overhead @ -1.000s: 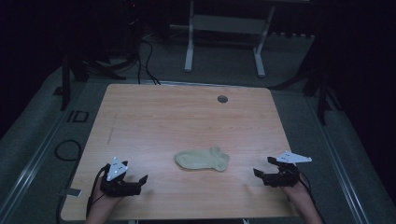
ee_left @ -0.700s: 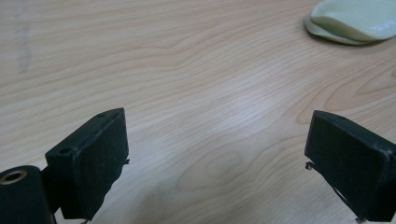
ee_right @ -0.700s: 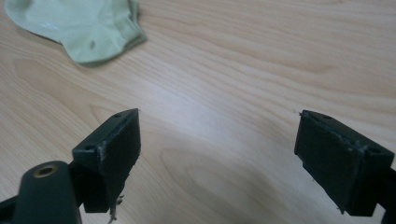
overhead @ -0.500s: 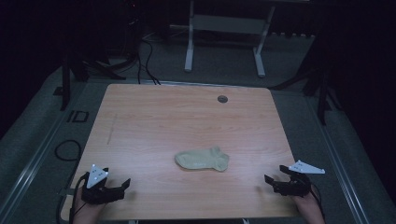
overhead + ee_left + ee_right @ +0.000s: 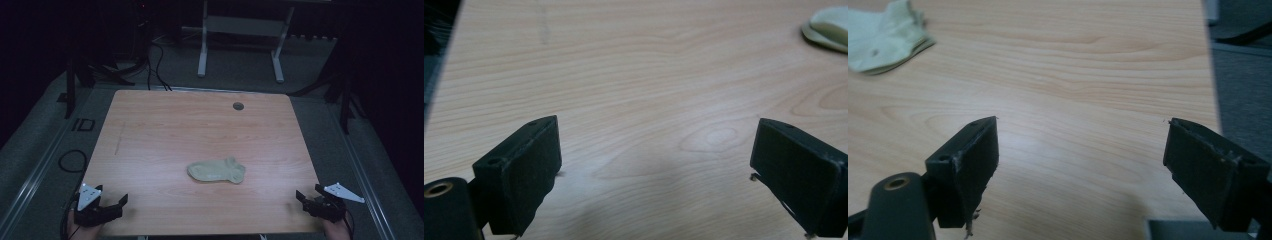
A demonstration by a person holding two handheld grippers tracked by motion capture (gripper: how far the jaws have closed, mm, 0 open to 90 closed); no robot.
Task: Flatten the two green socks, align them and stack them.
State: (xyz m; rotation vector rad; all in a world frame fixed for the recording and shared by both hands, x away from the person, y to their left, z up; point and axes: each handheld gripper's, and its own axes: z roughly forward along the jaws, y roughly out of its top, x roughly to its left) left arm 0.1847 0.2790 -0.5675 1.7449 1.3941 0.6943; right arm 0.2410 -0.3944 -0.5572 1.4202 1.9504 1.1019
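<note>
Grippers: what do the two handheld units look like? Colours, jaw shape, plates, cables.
Both are black. The left gripper and the right gripper each carry a pale grey three-cornered plate on top. The gripper views show two blocky, flat-faced black jaws each, with small holes at the upper corners; the right gripper's jaw edges look frayed. A dark cable trails by the left gripper. Sleeves can't be made out.
</note>
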